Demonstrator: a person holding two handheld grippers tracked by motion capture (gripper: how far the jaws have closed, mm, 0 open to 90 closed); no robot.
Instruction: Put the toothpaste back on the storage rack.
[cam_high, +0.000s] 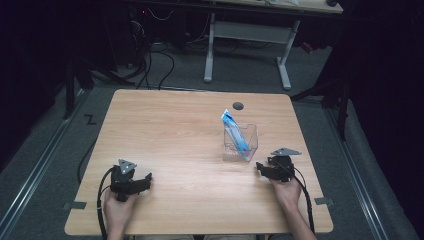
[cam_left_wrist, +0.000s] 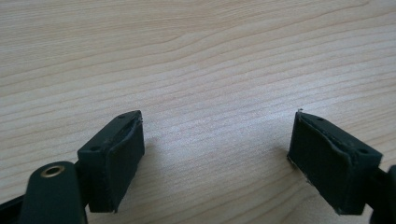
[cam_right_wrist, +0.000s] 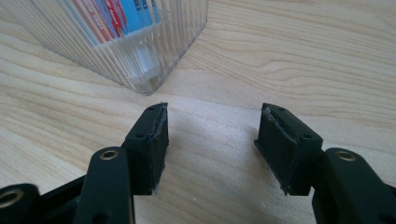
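The bench (cam_high: 175, 150) carries little: a clear ribbed box (cam_high: 240, 143) stands right of centre, toward the person's right side, and a tube (cam_high: 235, 131) stands in it. The box is there as a holder; its walls prop the tube so that it cannot lie flat. The tube's long axis runs steeply up and down but tilted, its flat crimped end pointing up and toward the far left above the rim, its lower end resting at the box's floor on the near right. In the right gripper view the blue and red print shows through the ribbed wall (cam_right_wrist: 126, 42).

The right gripper (cam_high: 266, 169) rests on the bench just beside the box's near right corner, jaws spread apart with nothing between them and aimed toward that corner. That placement probably suits a reach for the tube or the box.

The left gripper (cam_high: 145, 180) lies well apart, near the front left of the bench, jaws likewise released over bare wood (cam_left_wrist: 210, 93), held by the left hand (cam_high: 117, 210). It seems parked out of the way.
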